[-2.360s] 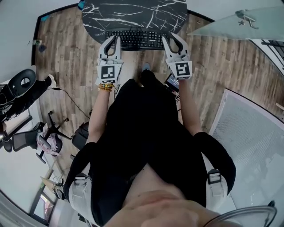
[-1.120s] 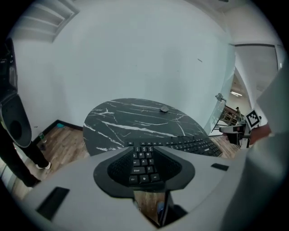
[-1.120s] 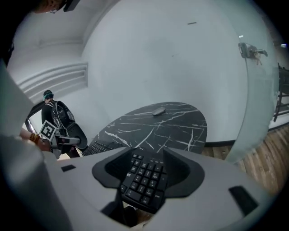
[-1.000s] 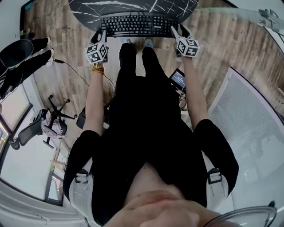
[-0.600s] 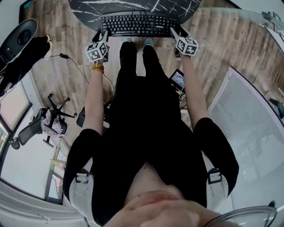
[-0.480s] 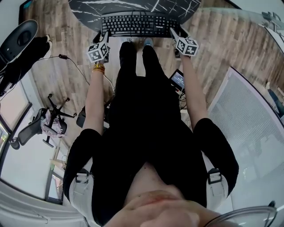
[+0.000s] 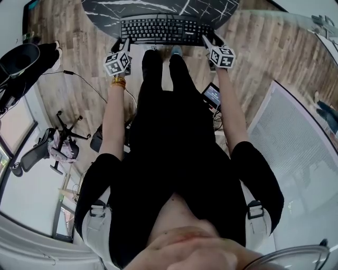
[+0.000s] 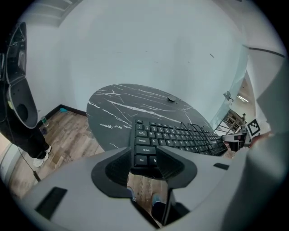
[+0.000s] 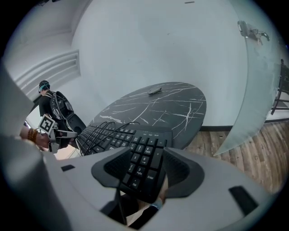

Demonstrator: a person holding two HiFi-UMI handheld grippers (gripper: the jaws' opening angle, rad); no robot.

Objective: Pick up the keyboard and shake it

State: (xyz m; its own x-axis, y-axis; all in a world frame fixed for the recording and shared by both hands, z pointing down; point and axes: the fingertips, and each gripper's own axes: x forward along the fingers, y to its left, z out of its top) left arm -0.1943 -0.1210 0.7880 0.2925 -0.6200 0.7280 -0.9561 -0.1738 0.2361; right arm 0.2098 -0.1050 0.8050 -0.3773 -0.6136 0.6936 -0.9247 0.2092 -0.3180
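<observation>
We find the keyboard (image 7: 163, 29) on the table (image 8: 113, 106), its ends lying between the fingers of the left gripper (image 8: 145, 164) and the right gripper (image 9: 144, 173). The left jaws have just been opening; both pairs stand apart, unclamped.

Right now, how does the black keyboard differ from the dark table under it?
The black computer keyboard is a long rectangle covered in keys; the black marble-patterned round table is smooth, with white veins. The keyboard is much smaller and lies flat at the table's near rim, its corners jutting past. Both are black.
</observation>
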